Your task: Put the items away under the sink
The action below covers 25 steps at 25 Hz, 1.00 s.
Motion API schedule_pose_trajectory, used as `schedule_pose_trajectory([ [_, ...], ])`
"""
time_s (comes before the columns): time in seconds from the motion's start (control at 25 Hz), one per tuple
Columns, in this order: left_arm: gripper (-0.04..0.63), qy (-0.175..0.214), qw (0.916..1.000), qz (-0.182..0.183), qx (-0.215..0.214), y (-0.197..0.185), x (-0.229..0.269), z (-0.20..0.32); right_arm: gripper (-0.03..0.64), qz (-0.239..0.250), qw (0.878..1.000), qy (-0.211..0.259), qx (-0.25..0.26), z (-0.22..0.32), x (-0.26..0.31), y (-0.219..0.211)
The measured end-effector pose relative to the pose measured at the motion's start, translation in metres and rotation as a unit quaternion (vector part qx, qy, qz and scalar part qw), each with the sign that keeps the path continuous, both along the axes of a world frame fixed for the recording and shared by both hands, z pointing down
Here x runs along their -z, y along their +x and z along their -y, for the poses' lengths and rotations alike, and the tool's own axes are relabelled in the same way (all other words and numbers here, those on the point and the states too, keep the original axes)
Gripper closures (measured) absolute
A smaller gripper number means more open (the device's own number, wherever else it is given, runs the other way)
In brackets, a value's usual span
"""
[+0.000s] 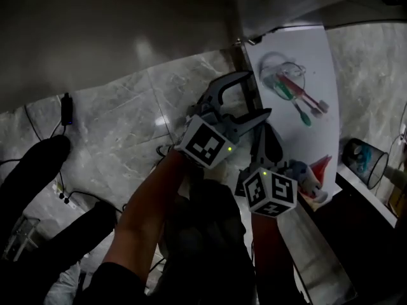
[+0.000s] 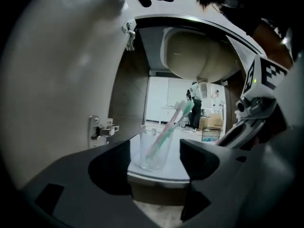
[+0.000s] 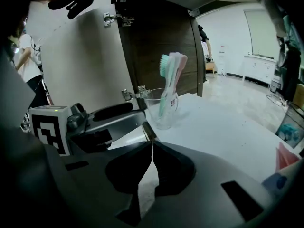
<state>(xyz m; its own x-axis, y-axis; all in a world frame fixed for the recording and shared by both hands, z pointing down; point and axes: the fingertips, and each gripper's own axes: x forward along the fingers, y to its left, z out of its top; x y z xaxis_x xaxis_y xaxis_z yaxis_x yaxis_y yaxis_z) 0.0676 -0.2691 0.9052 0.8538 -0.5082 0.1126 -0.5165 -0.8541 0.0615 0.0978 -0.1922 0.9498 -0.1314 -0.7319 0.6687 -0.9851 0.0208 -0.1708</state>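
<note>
A clear glass cup with pink and green toothbrushes stands on the white cabinet shelf under the sink. In the left gripper view the cup is upright just beyond the tips of my left gripper, which is open and holds nothing. In the head view the left gripper sits at the shelf's left edge, beside the cup. My right gripper is shut with nothing between its jaws. It hovers over the shelf's front, nearer to me than the cup.
The sink basin's underside hangs above the shelf. The open cabinet door with its hinge is to the left. A red and blue item lies on the shelf's front right. A black mesh holder stands further right.
</note>
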Motion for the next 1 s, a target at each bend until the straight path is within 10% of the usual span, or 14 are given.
schedule_pose_trajectory([
  [0.24,0.569,-0.05,0.9979,0.0,0.041,-0.043,0.035,-0.034,0.579,0.003,1.0,0.007,0.017,-0.005,0.042,-0.031],
  [1.0,0.586,-0.127,0.9866,0.028,0.099,-0.132,0.212,-0.066,0.58,0.025,0.994,0.067,0.083,0.005,0.245,-0.113],
])
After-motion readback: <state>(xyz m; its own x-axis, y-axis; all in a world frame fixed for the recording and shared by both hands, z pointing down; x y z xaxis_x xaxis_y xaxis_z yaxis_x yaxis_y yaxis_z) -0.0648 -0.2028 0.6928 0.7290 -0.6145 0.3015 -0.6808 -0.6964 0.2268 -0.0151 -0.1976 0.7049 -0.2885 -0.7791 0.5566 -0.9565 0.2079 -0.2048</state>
